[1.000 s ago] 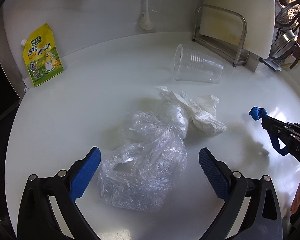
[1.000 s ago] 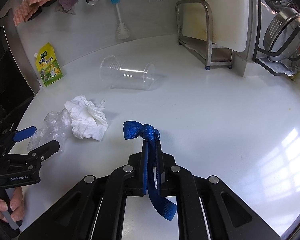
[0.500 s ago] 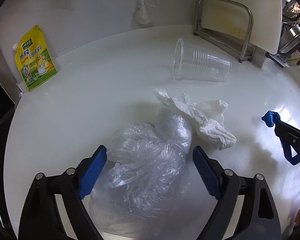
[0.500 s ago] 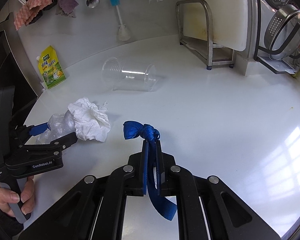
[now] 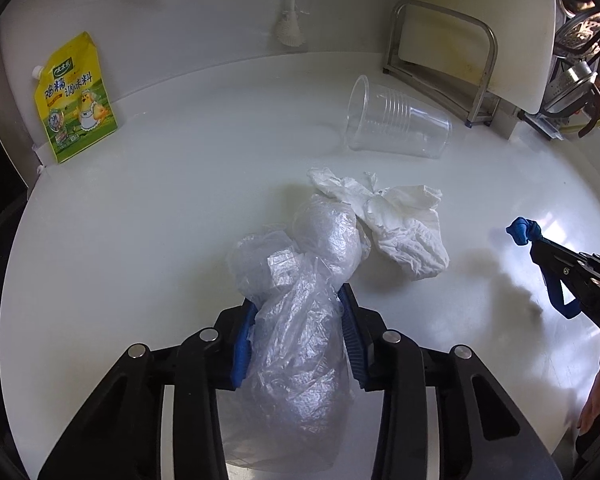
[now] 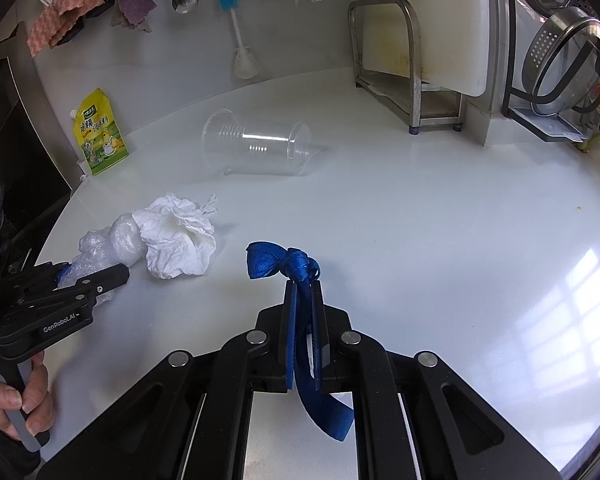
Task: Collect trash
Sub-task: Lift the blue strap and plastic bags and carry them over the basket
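My left gripper [image 5: 298, 336]: jaws just closing, pads pinching the plastic bag [image 5: 300, 292] on the tabletop [image 5: 180, 200] (for collection). Right gripper [image 6: 303, 300]: clamped on blue strap [image 6: 284, 264]. Beyond: crumpled tissue [image 5: 396, 236], tipped cup [image 5: 396, 122].

1. My left gripper [image 5: 298, 320] is black, with two ribbed blue pads [image 5: 239, 344] and round silver screws.
2. My right gripper [image 6: 303, 292] has the same black linkage and silver screws.
3. White "GenRobot.AI" lettering marks the left one's side; its handle is grey.
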### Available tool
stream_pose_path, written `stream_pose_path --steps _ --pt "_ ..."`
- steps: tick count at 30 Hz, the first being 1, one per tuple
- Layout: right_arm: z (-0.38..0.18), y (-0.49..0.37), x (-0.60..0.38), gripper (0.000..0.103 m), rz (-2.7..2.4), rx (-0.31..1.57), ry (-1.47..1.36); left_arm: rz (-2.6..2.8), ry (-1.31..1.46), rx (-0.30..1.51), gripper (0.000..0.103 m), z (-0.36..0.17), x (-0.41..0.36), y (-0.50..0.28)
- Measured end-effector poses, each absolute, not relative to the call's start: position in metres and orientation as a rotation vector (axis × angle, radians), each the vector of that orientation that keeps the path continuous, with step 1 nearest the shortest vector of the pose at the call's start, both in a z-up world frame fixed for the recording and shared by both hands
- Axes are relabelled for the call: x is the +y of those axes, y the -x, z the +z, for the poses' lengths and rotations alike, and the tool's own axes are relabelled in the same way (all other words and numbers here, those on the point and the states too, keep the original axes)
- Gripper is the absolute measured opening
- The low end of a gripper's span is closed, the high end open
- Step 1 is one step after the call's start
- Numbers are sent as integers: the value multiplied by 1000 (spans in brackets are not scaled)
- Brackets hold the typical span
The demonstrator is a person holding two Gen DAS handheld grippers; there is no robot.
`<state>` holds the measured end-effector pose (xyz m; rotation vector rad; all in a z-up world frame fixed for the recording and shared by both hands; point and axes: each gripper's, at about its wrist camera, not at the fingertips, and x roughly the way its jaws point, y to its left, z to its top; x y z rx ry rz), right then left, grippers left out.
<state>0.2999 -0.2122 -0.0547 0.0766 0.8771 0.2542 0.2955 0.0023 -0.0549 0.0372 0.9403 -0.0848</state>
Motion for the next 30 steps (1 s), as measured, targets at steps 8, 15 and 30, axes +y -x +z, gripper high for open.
stream_pose_path --steps 8,15,30 --pt "-47 -250 -211 7 195 832 -71 -65 -26 887 38 -38 27 -252" --pt "-47 -178 -207 7 138 839 -77 -58 -52 822 38 -20 39 -196" --pt "-39 -15 -204 7 36 767 -177 -157 -112 694 38 -6 10 -49"
